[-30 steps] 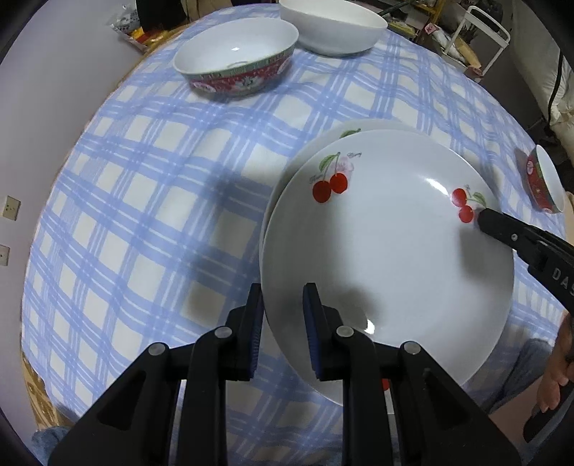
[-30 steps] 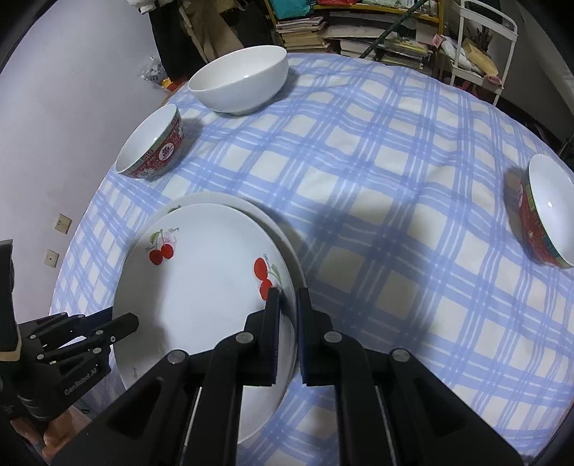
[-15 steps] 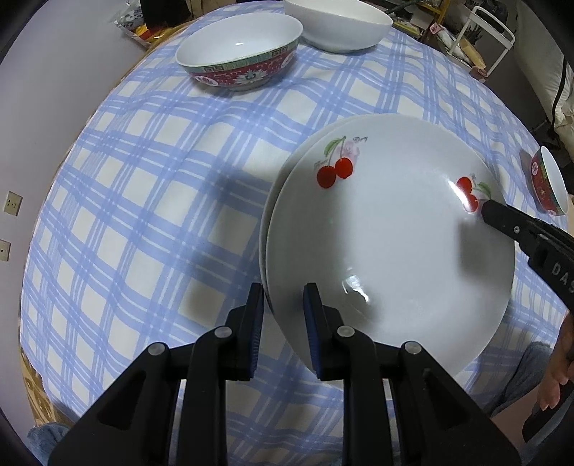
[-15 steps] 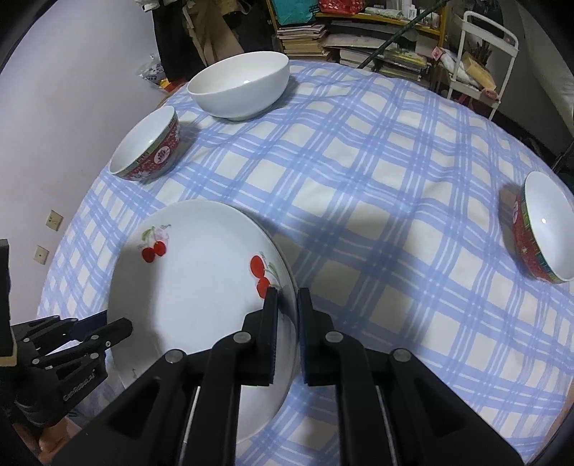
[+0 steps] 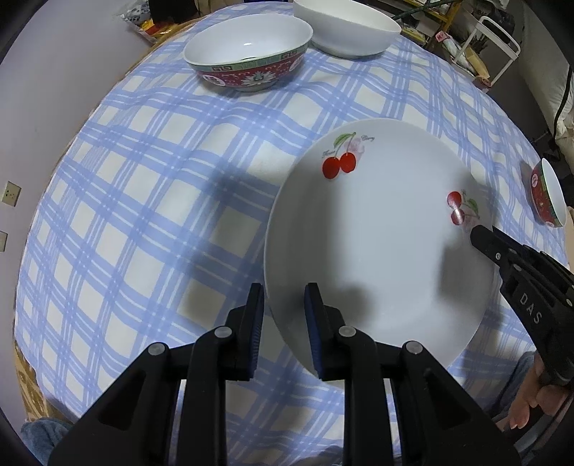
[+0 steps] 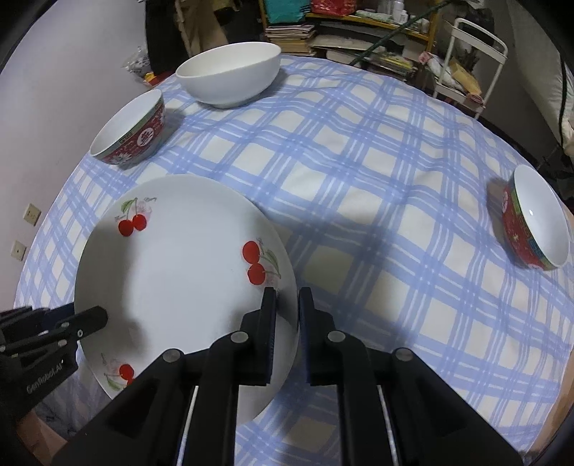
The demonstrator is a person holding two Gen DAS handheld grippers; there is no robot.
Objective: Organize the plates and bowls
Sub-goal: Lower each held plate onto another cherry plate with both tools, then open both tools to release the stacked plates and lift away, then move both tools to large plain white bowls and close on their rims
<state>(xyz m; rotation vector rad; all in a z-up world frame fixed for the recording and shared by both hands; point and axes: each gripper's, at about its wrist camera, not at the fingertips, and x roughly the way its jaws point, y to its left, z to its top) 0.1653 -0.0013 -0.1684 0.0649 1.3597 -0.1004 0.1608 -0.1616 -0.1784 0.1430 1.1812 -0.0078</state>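
A white cherry plate (image 5: 376,229) lies on the blue-checked tablecloth (image 5: 143,200); it also shows in the right wrist view (image 6: 179,272). It covers the plate under it, which is hidden now. My left gripper (image 5: 283,301) straddles its near-left rim, jaws a little apart. My right gripper (image 6: 287,304) is closed on the plate's right rim; its finger (image 5: 484,240) shows at the plate's right edge. A red patterned bowl (image 5: 247,57) and a white bowl (image 5: 348,28) stand at the far side. Another red bowl (image 6: 534,222) stands at the right.
The table's edge runs close in front of both grippers. Shelves of books (image 6: 323,32) and a white rack (image 6: 473,61) stand beyond the table. A wall with sockets (image 5: 10,193) is on the left.
The held plate has come down onto the lower plate and now hides it. The left jaws have opened slightly around the rim.
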